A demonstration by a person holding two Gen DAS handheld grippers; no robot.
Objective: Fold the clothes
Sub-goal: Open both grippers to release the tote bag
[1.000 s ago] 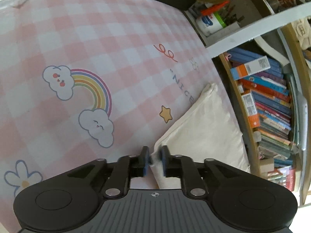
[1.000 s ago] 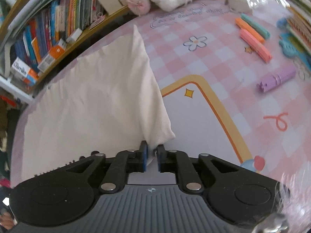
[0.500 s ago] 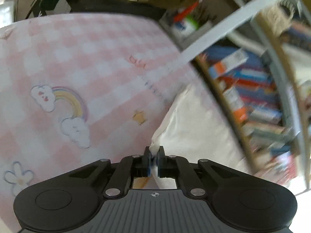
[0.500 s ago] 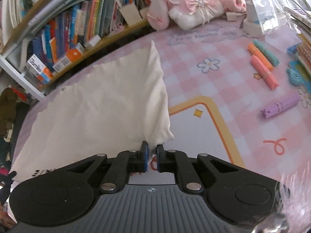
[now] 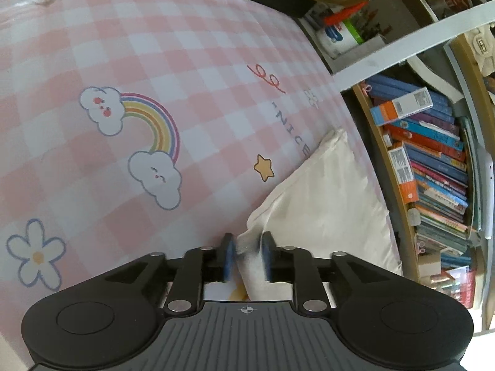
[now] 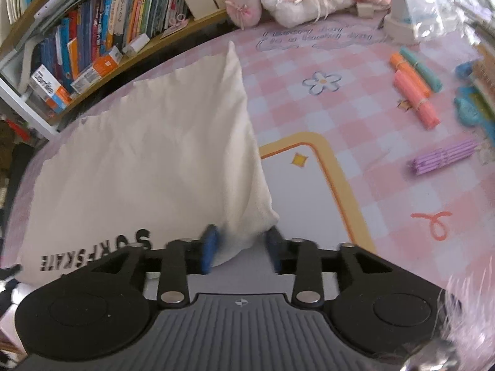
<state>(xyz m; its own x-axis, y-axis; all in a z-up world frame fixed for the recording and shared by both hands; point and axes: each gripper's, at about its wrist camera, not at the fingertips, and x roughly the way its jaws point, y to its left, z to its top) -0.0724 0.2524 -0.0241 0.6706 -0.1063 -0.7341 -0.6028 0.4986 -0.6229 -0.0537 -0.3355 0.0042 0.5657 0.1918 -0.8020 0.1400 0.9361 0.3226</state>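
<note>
- Cream garment (image 6: 154,160) spread flat on the pink checked mat (image 5: 154,46), near the mat's edge by the bookshelf (image 6: 102,40), black lettering toward the near end.
- Left gripper (image 5: 247,255): jaws opening, a corner of the garment lying loose between the 2 blue pads, no longer pinched.
- Right gripper (image 6: 241,247): jaws opening too, another corner of the garment sagging in the gap, pads off the cloth.
- Coloured stick bundles (image 6: 414,92) well apart on the mat.
</note>
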